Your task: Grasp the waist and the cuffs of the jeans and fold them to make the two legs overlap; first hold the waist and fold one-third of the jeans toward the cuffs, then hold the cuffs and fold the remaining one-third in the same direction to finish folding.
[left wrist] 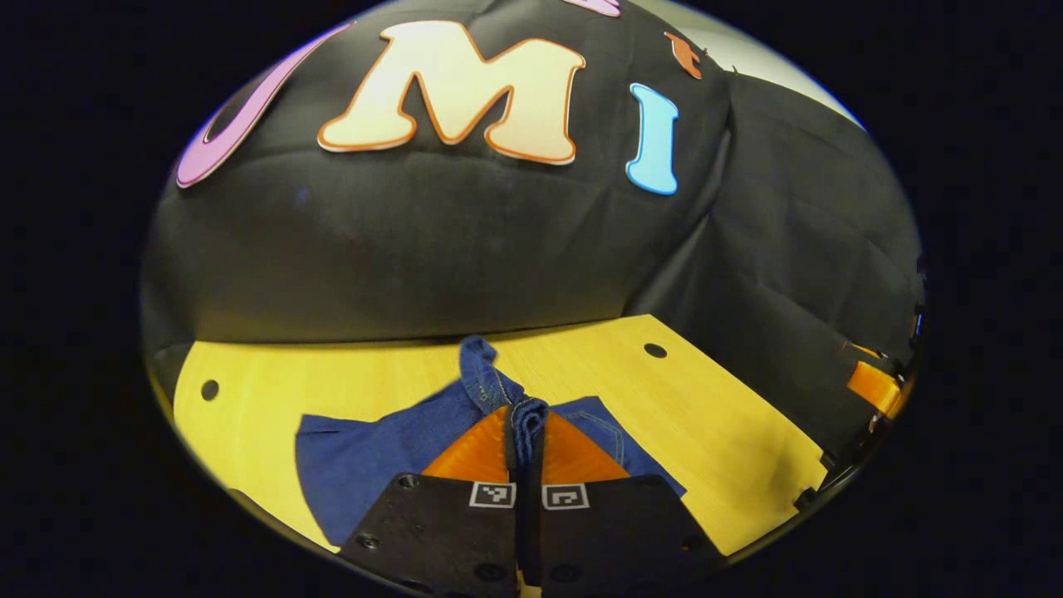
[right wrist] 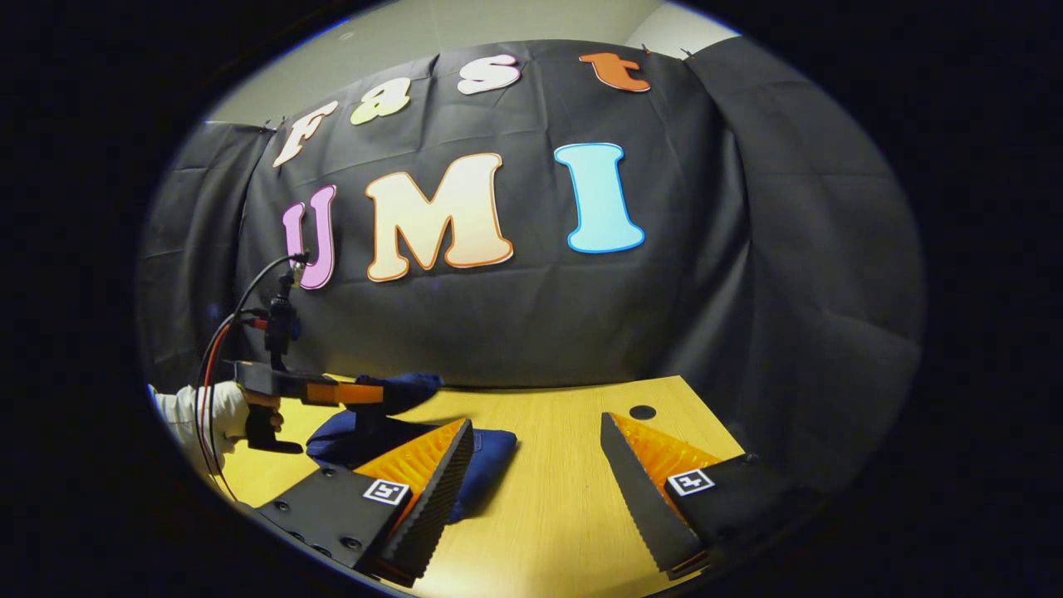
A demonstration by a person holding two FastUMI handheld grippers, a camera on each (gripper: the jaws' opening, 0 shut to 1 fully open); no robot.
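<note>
Left gripper view: the left gripper [left wrist: 526,432] is closed, both fingers pressing on a bunched fold of the jeans [left wrist: 365,461]. The pinched denim stands up between the fingertips, and a strip of it rises beyond them toward the far edge of the wooden table [left wrist: 731,415]. The rest of the jeans lies flat on the table below and to the left of the fingers, with a smaller part showing to their right. Two round holes [left wrist: 655,350] mark the tabletop, one far right and one far left. Right gripper view: the right gripper [right wrist: 536,465] stands wide open above bare table [right wrist: 556,498], nothing between its fingers. The jeans [right wrist: 490,453] lie as a dark blue heap at the left, just beside and partly behind the gripper's left finger. Farther left, the left gripper [right wrist: 365,392] holds a lifted fold of denim above the heap; a hand [right wrist: 253,407] in a white sleeve [right wrist: 195,411] grips its handle, and cables [right wrist: 220,332] run up from it.
</note>
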